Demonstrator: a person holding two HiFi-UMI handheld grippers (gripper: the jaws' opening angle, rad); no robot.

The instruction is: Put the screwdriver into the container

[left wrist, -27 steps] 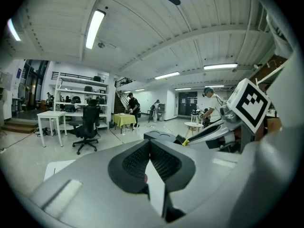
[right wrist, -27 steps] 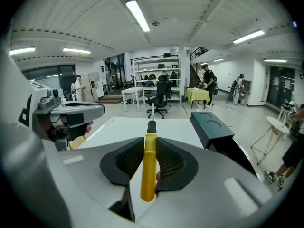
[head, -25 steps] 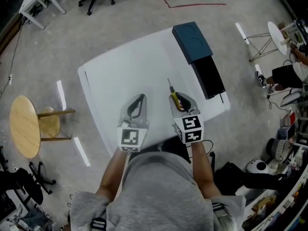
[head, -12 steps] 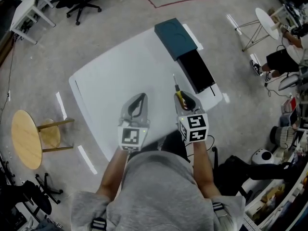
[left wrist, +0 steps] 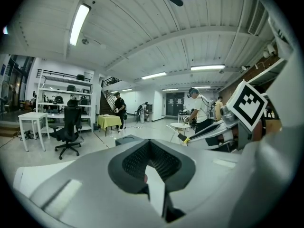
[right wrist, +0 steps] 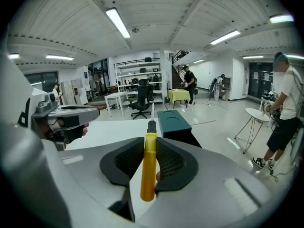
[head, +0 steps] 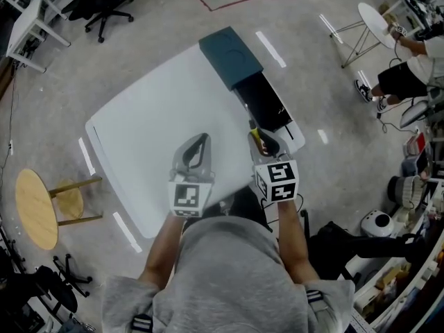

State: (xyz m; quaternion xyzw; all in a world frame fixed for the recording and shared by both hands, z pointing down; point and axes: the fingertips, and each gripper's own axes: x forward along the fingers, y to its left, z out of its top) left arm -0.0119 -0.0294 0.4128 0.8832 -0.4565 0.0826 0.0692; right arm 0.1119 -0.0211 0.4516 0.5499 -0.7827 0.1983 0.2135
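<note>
White table (head: 152, 116) below; right tool (right wrist: 149, 161) grips screwdriver (right wrist: 148, 172), seemingly near container (head: 264, 103).

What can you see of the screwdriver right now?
The screwdriver has a yellow, plastic-looking handle, a black collar and a thin pale metal shaft. The right tongs are shut on the handle, one pad on either side. It lies along the jaws, shaft forward, pointing towards the teal and black container on the white table. Only the pads are seen touching it.
</note>
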